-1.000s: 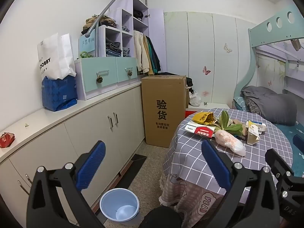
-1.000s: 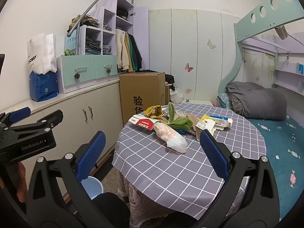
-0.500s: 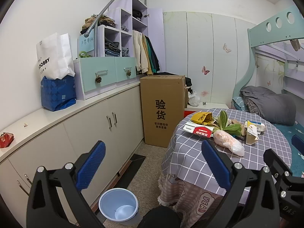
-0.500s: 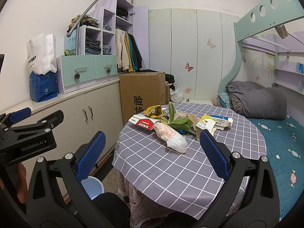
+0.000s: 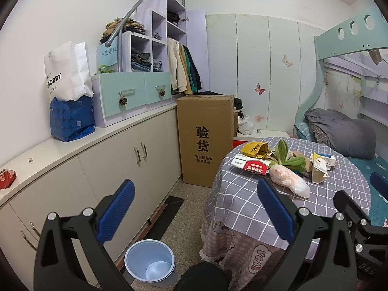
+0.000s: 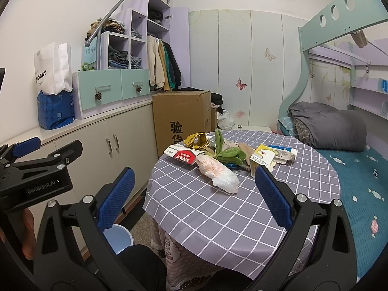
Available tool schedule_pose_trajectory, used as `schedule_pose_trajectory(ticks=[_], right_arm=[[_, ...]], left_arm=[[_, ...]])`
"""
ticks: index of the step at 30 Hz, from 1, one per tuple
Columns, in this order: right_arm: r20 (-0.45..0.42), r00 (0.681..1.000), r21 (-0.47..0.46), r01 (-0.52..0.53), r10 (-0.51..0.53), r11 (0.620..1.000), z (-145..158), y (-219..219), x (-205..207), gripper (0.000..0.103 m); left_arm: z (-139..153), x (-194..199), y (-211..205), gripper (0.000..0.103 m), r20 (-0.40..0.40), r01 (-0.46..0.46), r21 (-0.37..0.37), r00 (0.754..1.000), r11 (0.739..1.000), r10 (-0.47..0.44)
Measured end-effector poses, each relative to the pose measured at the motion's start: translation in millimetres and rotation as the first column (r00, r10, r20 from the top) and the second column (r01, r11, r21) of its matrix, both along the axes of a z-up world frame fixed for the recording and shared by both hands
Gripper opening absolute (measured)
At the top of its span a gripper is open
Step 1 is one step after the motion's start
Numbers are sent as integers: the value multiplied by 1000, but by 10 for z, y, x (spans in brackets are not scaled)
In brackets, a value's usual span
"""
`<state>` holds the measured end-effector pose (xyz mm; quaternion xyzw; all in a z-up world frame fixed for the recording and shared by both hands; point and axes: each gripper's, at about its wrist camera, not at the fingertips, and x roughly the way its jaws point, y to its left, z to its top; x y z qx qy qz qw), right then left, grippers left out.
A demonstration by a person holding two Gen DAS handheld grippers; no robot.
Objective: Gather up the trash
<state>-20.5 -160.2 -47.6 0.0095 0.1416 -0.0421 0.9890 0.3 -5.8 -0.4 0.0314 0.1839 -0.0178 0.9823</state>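
1. Trash pile lay on the round checked worktop, towards its far half, ahead of both grippers and well apart from them.
2. Right gripper pointed straight at the pile, jaws wide open, nothing held; its near item was the plastic bag, just ahead between the fingers' lines.
3. Left gripper was also wide open and empty, aimed more at the floor gap between cabinets and worktop; in its view the pile lay up and to the right, so the right gripper judged nearer (best pick for the first grab).
4. Bag's long axis ran diagonally, from far-left to near-right in the right wrist view, so a grab across its narrow middle looked easiest.
5. Count (rough, pieces overlap): one plastic bag, one red-and-white carton, one yellow wrapper, one bunch of green leaves, one yellow-and-white carton, one flat box with blue print, some brown paper scraps (number unclear).
6. One blue bin stood on the floor left of the worktop, below the left gripper, open top, looked empty; nothing collected yet, as judged.
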Motion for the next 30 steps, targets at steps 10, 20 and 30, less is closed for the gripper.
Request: schedule_pose_trajectory(ticks=[10,20,30], right_arm=[[-2,1000,2,1,-1,1000,31,14,2,97],[-5,1000,3,1,-1,1000,-69,21,-5,97],[-13,1000,11,1,-1,1000,-108,-20,15,97]], left_arm=[[-15,3,-12,99,-2,2,0,1000,1000,-2],[-33,-7,-25,99,-6,6,-3,1000,1000,-6],[-52,-10,-39,99,-12,11,-4,1000,1000,-11]])
